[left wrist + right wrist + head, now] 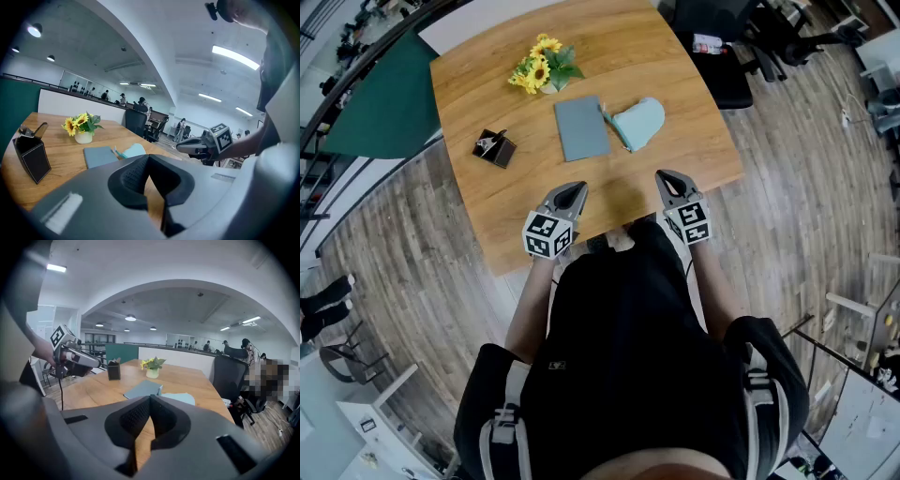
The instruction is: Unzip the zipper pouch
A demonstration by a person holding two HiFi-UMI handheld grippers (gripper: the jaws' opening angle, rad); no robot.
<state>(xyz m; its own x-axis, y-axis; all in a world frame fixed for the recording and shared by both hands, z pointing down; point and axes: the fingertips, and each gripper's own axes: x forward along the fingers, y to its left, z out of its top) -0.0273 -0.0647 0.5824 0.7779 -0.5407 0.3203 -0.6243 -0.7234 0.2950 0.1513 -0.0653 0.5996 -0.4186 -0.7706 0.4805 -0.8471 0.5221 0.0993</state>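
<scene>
wooden surface [487, 89] fills the top of the head view, set on a grey plank floor in an open office. on it we count two flat soft pouches lying side by side near the middle, well ahead of both grippers.

the grey pouch [581, 128] is a plain rectangle. its long axis runs away from us towards the far edge, leaning slightly left at the far end. the pale blue pouch [641, 123] sits just to its right. its long axis slants from near left to far right, and its rounded end points to the far right. one teal strip [616, 128] runs along the pale blue pouch's left edge, in the narrow gap between the two. we cannot tell which pouch carries the zipper.

we also count one small vase of sunflowers [544, 66] beyond the grey pouch, and one black box [494, 148] well to the left.

two grippers hover at the near edge of the surface, apart from each other and touching neither pouch. the left gripper [571, 190] has its jaws pressed together with nothing between them. the right gripper [667, 178] likewise has its jaws pressed together and empty. both point forward towards the pouches.
</scene>
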